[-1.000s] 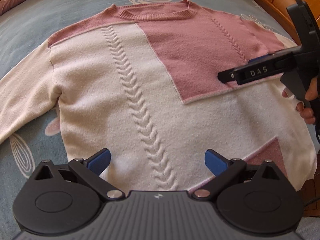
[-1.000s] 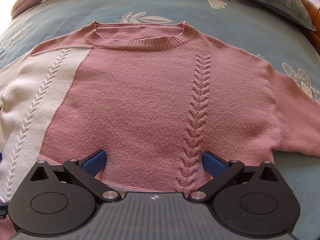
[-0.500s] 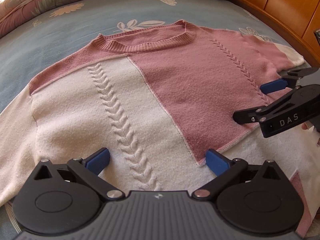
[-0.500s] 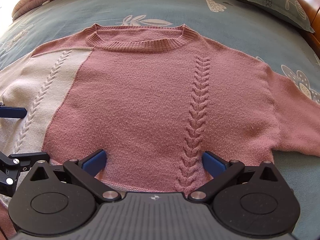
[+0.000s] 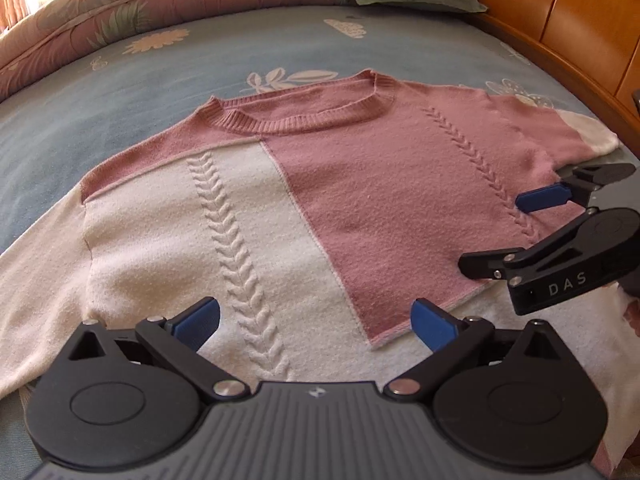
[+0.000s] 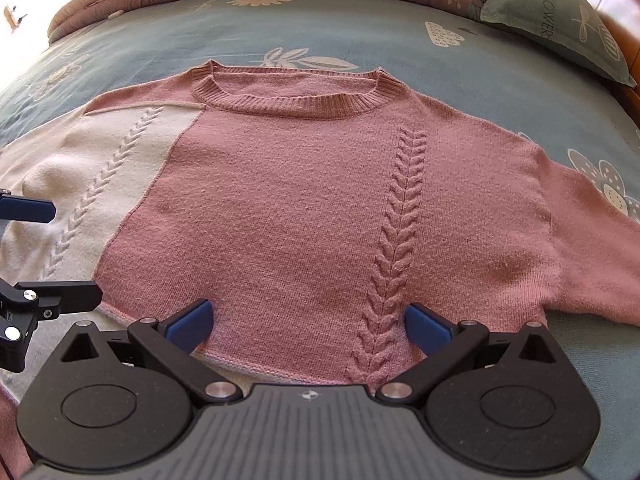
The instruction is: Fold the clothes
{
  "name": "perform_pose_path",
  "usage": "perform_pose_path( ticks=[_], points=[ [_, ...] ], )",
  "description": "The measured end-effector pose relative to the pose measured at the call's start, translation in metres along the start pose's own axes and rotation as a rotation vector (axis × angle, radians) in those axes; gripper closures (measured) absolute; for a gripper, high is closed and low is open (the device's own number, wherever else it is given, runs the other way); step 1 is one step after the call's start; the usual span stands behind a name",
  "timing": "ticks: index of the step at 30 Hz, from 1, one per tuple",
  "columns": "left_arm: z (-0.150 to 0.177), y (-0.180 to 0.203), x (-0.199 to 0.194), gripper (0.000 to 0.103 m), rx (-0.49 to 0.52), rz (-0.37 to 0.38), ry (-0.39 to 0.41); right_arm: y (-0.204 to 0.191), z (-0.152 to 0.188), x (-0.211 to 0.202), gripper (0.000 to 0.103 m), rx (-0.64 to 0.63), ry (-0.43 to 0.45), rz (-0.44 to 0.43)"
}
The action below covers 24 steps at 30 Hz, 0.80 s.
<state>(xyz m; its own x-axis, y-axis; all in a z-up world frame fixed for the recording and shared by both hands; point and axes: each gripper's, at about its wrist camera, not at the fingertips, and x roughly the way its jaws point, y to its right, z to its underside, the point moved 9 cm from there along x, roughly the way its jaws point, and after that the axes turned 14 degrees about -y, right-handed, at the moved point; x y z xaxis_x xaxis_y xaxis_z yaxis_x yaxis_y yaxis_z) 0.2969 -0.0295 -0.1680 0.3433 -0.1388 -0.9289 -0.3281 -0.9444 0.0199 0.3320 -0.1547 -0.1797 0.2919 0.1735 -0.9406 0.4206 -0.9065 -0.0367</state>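
Sweater in pink and cream knit lies spread flat, front up, on the blue floral bedsheet, its ribbed neckline toward the far end of the bed and its hem nearest the cameras. A raised braid pattern runs down each half: one on the cream panel, one on the pink panel. The cream sleeve stretches out to the left in the left wrist view, while the pink sleeve with a cream cuff reaches toward the wooden headboard on the right. The left gripper hovers low over the cream half near the hem, its blue-padded jaws spread wide with nothing between them. The right gripper sits over the pink half, also just above the hem, jaws likewise wide apart and empty; the pink braid passes between its fingers. In the left wrist view the right gripper shows from the side at the right edge, over the lower corner of the pink panel. A green pillow rests at the far right corner of the bed, beside a folded floral quilt along the far edge.
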Motion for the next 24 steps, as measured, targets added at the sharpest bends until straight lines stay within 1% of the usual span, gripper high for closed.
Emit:
perform_pose_path(
  ticks=[2,3,5,7,8,10,12,15,18,20,23,24],
  points=[
    [0.013,0.013,-0.001,0.002,0.043,0.006,-0.010,-0.002,0.008,-0.009,0.000,-0.034,0.046,-0.038],
    [0.022,0.019,0.001,0.002,0.066,0.020,-0.029,-0.003,0.014,-0.010,0.000,-0.060,0.050,-0.044],
    [0.041,0.026,0.001,0.002,0.124,0.019,-0.047,-0.007,0.030,-0.009,0.000,-0.131,0.037,-0.029],
    [0.060,0.032,-0.001,0.002,0.181,0.011,-0.059,-0.007,0.048,-0.014,0.000,-0.217,0.051,-0.014],
    [0.069,0.032,-0.005,0.002,0.193,0.013,-0.067,-0.007,0.058,-0.018,0.000,-0.260,0.059,-0.010],
    [0.088,0.026,-0.013,0.002,0.181,0.031,-0.102,-0.005,0.079,-0.025,0.000,-0.326,0.063,-0.018],
    [0.111,0.019,-0.020,0.002,0.181,0.043,-0.154,0.003,0.097,-0.032,0.000,-0.341,0.045,-0.045],
    [0.136,0.017,-0.030,0.002,0.236,0.043,-0.198,0.012,0.114,-0.040,0.000,-0.336,-0.013,-0.069],
    [0.143,0.021,-0.039,0.002,0.278,0.071,-0.204,0.007,0.120,-0.050,0.000,-0.369,-0.048,-0.049],
    [0.151,0.024,-0.038,0.002,0.302,0.079,-0.215,-0.002,0.122,-0.056,0.000,-0.403,-0.044,-0.045],
    [0.165,0.027,-0.039,0.002,0.341,0.076,-0.216,-0.016,0.136,-0.046,0.000,-0.468,-0.107,-0.036],
    [0.171,0.027,-0.041,0.002,0.350,0.074,-0.220,-0.018,0.141,-0.045,0.000,-0.476,-0.115,-0.037]
  ],
)
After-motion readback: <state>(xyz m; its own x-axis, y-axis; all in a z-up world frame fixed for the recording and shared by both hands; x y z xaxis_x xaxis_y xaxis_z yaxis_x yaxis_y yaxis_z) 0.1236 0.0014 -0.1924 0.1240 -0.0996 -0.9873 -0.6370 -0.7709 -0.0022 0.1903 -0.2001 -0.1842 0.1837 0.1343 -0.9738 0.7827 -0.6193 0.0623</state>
